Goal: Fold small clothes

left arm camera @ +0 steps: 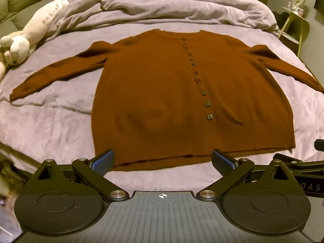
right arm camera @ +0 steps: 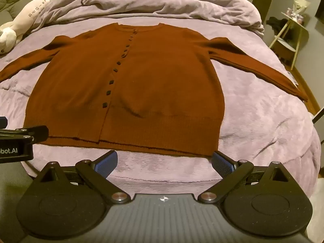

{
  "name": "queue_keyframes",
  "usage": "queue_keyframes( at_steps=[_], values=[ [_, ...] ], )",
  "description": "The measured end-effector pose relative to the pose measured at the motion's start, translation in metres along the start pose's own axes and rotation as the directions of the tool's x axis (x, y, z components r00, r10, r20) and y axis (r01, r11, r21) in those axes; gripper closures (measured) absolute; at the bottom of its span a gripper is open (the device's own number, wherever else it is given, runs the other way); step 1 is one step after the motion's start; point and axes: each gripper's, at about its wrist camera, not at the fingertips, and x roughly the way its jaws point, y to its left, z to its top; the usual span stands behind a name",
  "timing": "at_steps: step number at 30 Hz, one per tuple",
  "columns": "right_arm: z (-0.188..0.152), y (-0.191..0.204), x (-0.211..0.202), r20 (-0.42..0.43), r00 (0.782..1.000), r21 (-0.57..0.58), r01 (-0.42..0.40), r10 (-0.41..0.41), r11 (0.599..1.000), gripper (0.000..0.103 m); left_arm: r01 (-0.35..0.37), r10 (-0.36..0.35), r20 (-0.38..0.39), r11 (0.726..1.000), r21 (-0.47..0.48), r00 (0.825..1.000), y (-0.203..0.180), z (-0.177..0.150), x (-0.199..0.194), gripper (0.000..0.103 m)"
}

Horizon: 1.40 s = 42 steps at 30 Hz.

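Observation:
A rust-brown buttoned cardigan lies flat and face up on a lilac bed cover, both sleeves spread sideways. My left gripper hovers above the near hem, left of the button line, open with nothing between its blue pads. My right gripper hangs over the bare cover just short of the hem's right part, also open and empty. Each gripper shows at the edge of the other's view: the right one and the left one.
A rumpled lilac duvet is piled at the head of the bed. A white plush toy lies along the left edge. A small side table stands to the right of the bed, by the floor.

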Motion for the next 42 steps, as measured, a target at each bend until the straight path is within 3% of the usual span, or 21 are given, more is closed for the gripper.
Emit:
queue_keyframes(
  at_steps=[8,42],
  values=[
    [0.002,-0.005,-0.002,0.011,1.0,-0.007,-0.003,0.003,1.0,0.004,0.019,-0.019,-0.031,1.0,-0.016,0.999,0.004,-0.003,0.008,0.0],
    [0.001,0.002,-0.008,0.045,0.999,-0.025,-0.001,0.002,1.0,0.004,0.02,-0.02,-0.037,1.0,-0.02,0.999,0.002,-0.004,0.008,0.0]
  ],
)
